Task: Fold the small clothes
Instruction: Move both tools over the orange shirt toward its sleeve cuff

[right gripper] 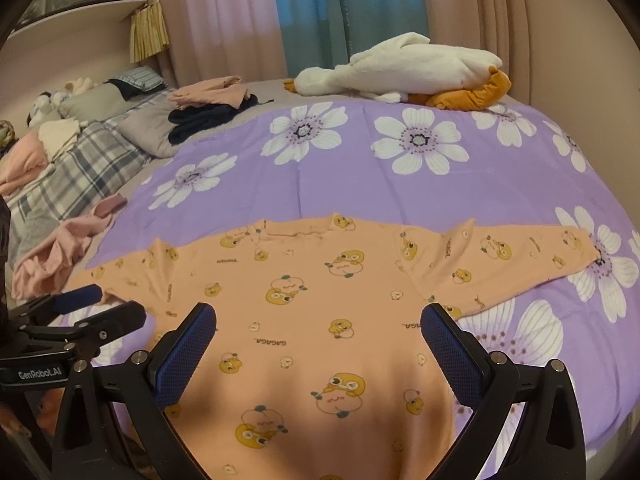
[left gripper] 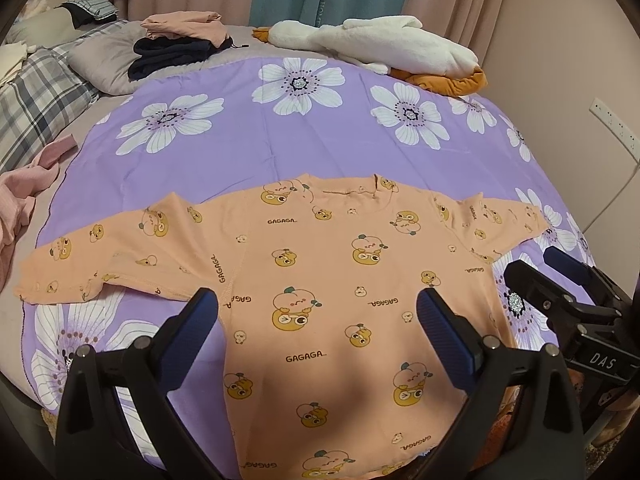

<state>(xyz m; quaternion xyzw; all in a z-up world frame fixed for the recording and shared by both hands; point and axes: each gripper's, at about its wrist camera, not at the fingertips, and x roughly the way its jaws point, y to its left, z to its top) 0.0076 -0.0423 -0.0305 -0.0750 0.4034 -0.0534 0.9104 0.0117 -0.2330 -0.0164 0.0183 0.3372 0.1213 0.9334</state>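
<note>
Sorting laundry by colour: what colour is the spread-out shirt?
Peach-orange shirt with cartoon prints; clearest in left wrist view.

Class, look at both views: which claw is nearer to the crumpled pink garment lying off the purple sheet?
Left. The left claw sits on the pink garment side; the right claw is across the shirt.

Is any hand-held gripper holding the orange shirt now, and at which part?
Nothing is held. The left hand-held gripper and the right hand-held gripper are both open above the shirt, which lies flat.
</note>
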